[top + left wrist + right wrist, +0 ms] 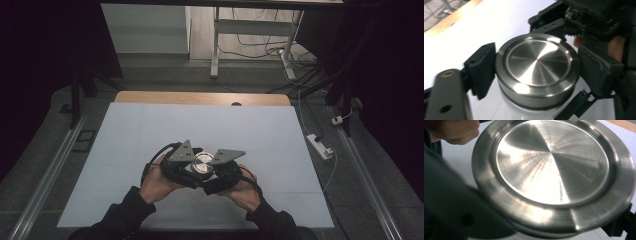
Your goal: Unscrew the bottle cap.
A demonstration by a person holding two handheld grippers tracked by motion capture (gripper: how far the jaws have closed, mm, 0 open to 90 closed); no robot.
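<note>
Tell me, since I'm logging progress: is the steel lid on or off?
On: the steel lid sits atop the white container, no gap visible.

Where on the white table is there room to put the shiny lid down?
Room lies on the white table top: the far half toward the wooden edge, and both side strips. It is crowded near the front middle, where both tongs and hands meet around the steel lid.

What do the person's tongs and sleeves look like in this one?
Both the left tongs and right tongs are black, each topped by a grey three-cornered plate with small holes. Black cables trail from them. The sleeves are dark, long, reaching the wrists.
</note>
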